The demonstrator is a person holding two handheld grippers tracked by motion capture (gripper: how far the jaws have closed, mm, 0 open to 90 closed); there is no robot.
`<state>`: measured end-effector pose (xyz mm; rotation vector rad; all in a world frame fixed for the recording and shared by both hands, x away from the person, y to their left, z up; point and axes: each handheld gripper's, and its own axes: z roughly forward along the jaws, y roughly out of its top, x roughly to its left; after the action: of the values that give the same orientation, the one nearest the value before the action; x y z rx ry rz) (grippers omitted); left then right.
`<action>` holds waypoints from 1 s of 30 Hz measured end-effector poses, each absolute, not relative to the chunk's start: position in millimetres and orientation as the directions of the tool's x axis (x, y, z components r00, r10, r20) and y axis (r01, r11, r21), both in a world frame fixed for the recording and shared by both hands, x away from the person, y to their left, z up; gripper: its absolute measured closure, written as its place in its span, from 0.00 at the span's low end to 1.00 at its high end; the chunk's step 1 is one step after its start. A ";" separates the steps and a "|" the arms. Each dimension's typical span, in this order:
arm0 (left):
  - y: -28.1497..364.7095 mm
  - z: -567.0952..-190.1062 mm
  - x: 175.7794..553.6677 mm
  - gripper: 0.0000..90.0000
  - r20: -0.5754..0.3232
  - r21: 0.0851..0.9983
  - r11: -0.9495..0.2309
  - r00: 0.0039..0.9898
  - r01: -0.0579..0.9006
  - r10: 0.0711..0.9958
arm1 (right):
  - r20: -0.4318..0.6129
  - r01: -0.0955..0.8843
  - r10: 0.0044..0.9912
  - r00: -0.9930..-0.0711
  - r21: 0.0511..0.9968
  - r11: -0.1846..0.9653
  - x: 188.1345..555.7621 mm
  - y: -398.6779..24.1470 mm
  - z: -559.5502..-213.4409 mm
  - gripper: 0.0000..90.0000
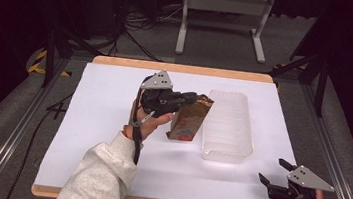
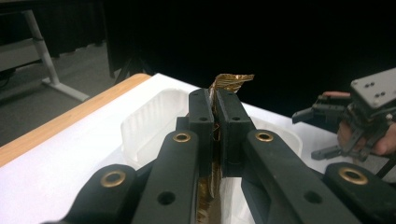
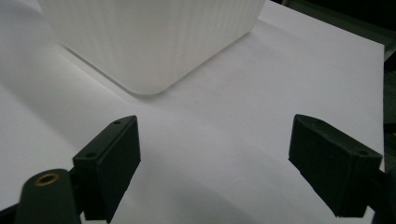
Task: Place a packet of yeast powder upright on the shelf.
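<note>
Left gripper view is showing the left gripper [image 2: 214, 109] pinching down tight on the crinkly top edge of a brown snack bag [image 2: 229, 81], with the foil sticking up just past the black tips. From the high view, that same left gripper [image 1: 192, 98] is holding the bag [image 1: 190, 118] by its upper end, so it's hanging tilted with its lower end down at the white table [image 1: 101, 121], right beside the left wall of a clear plastic bin [image 1: 229, 128]. The bag is sitting outside the bin, touching or nearly touching its side, can't quite tell which. Over at the near right corner of the table the right gripper [image 1: 273, 172] is resting low with its jaws spread wide and nothing between them. In the right gripper view the right gripper [image 3: 215, 163] is pointing at the bin's rounded corner [image 3: 149, 51], well short of it.
</note>
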<state>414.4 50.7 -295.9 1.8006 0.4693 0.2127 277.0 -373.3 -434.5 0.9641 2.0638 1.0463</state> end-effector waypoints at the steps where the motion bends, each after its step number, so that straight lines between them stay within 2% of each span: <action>1: 50.7 -295.5 415.2 0.96 -0.097 0.956 -0.211 0.899 0.203 0.426 | -0.197 0.325 0.819 -0.539 0.848 0.418 277.7 -373.0 -434.5 0.19; 8: 47.5 -290.0 414.9 0.96 -0.100 0.963 -0.184 0.898 0.195 0.428 | -0.199 0.322 0.811 -0.550 0.845 0.426 282.5 -369.8 -435.5 0.19; 30: 12.6 -278.2 415.5 0.96 -0.086 0.972 -0.175 0.932 0.156 0.352 | -0.197 0.325 0.814 -0.547 0.846 0.423 281.7 -371.5 -434.9 0.19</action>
<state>415.5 12.6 -278.2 1.7530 0.3832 0.1820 281.7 -371.5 -434.9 0.9581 2.0756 1.0479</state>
